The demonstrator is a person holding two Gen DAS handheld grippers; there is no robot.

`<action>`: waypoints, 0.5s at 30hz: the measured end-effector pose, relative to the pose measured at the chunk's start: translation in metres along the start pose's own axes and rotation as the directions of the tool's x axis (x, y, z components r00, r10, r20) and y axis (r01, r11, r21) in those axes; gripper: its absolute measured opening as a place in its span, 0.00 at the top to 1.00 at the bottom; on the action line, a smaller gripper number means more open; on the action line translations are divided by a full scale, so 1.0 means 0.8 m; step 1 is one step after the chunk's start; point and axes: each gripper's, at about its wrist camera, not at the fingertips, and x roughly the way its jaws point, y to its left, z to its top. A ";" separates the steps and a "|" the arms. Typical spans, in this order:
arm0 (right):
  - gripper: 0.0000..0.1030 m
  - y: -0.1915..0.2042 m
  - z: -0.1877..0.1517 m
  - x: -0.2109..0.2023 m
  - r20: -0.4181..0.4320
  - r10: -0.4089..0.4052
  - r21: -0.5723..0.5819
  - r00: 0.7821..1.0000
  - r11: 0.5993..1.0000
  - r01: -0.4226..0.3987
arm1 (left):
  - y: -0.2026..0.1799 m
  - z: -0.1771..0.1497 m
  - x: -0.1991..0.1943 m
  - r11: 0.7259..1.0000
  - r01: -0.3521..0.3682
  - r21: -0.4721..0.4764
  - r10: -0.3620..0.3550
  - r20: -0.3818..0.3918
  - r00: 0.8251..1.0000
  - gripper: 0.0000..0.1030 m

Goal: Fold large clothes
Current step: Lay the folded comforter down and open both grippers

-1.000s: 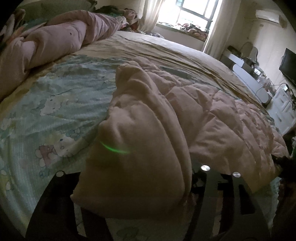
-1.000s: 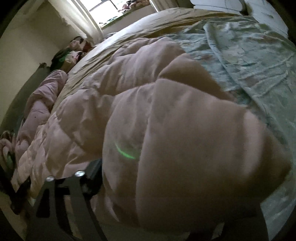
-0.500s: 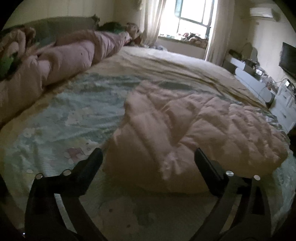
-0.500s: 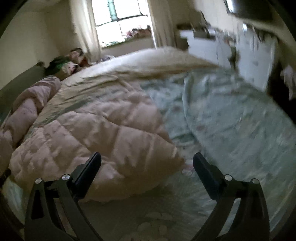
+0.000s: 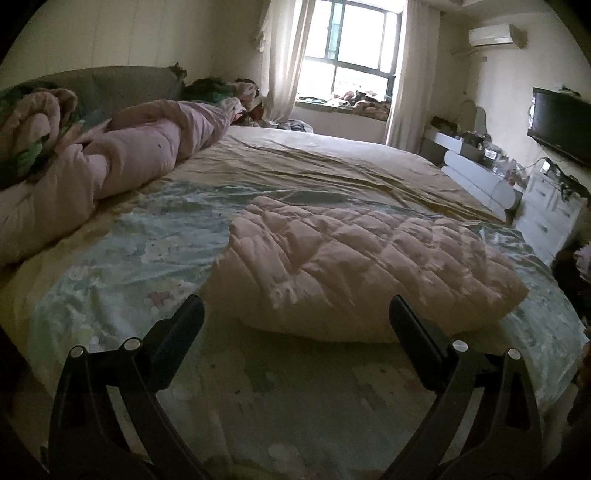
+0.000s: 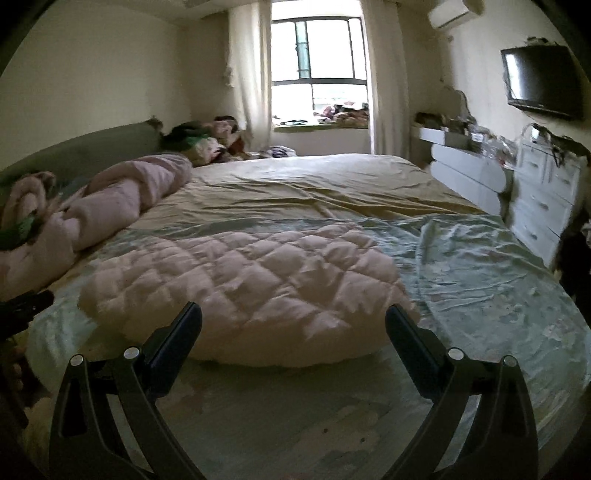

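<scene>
Both tongs (image 5: 295, 314) (image 6: 293, 317) spread empty; folded quilted garment's (image 5: 362, 273) underside hidden.

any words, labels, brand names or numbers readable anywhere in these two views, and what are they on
None can be read.
Bedsheet: cartoon-like printed figures only, no lettering that can be made out.
Quilted pink garment: no tag or label in view.
Air conditioner: any badge is too small and blurred.
TV: screen dark, any maker's mark too small to tell.
</scene>
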 end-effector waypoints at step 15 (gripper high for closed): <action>0.04 0.068 -0.090 -0.016 -0.033 -0.001 -0.048 0.999 0.999 0.000 | -0.024 -0.075 -0.029 0.998 0.066 -0.002 -0.066 -0.004 0.998 0.09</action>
